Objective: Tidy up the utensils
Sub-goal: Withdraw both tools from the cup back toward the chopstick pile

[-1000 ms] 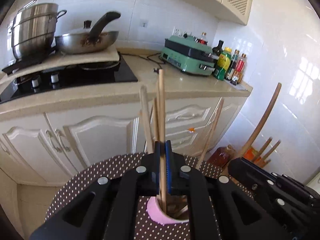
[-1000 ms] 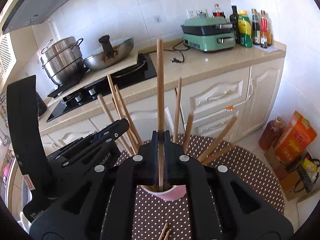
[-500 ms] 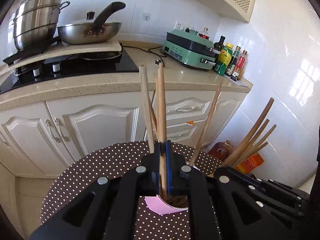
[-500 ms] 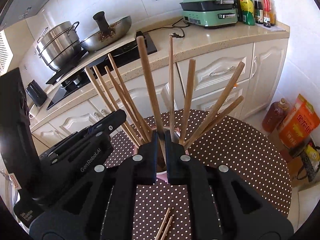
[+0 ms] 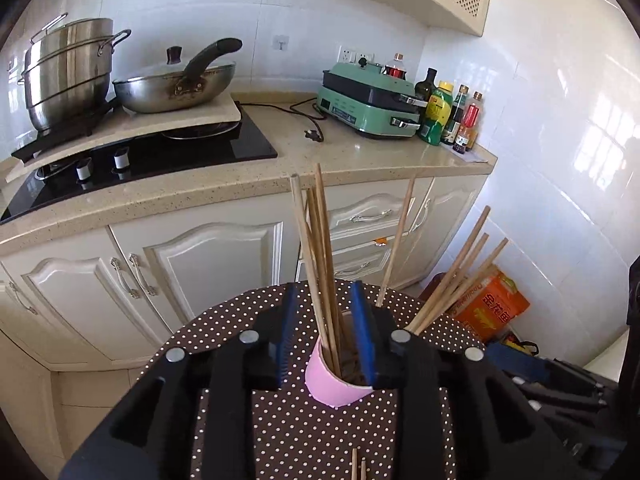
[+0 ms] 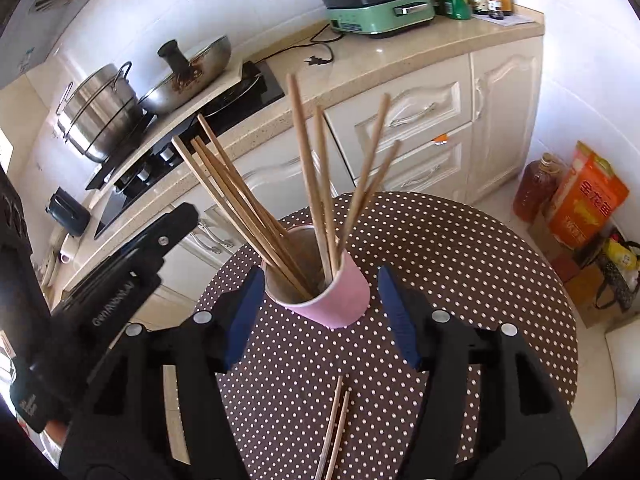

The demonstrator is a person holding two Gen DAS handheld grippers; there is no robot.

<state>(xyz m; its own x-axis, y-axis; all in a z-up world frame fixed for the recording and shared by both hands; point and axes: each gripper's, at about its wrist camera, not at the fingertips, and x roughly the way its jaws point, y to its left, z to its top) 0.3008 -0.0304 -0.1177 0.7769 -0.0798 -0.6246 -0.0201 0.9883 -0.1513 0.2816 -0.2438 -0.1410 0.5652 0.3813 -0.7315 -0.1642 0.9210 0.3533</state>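
A pink cup (image 6: 334, 298) stands on the round polka-dot table (image 6: 460, 264) and holds several wooden chopsticks (image 6: 308, 176) that fan out of it. My right gripper (image 6: 320, 312) is open and empty, jaws on either side of the cup, just short of it. My left gripper (image 5: 326, 340) is open, its blue pads straddling the cup (image 5: 332, 384) and the chopsticks (image 5: 316, 256) in it. Two loose chopsticks (image 6: 336, 424) lie on the table near me, also showing in the left wrist view (image 5: 358, 466). The left gripper (image 6: 120, 280) shows at the left of the right wrist view.
A kitchen counter (image 5: 360, 156) with a hob, a pot (image 5: 68, 76), a wok (image 5: 176, 88), a green appliance (image 5: 372, 100) and bottles runs behind the table. An oil jug (image 6: 536, 184) and an orange box (image 6: 584, 200) stand on the floor at the right.
Both grippers have opened and let go of their chopsticks, which now stand in the cup. Both have drawn back and up from the cup.
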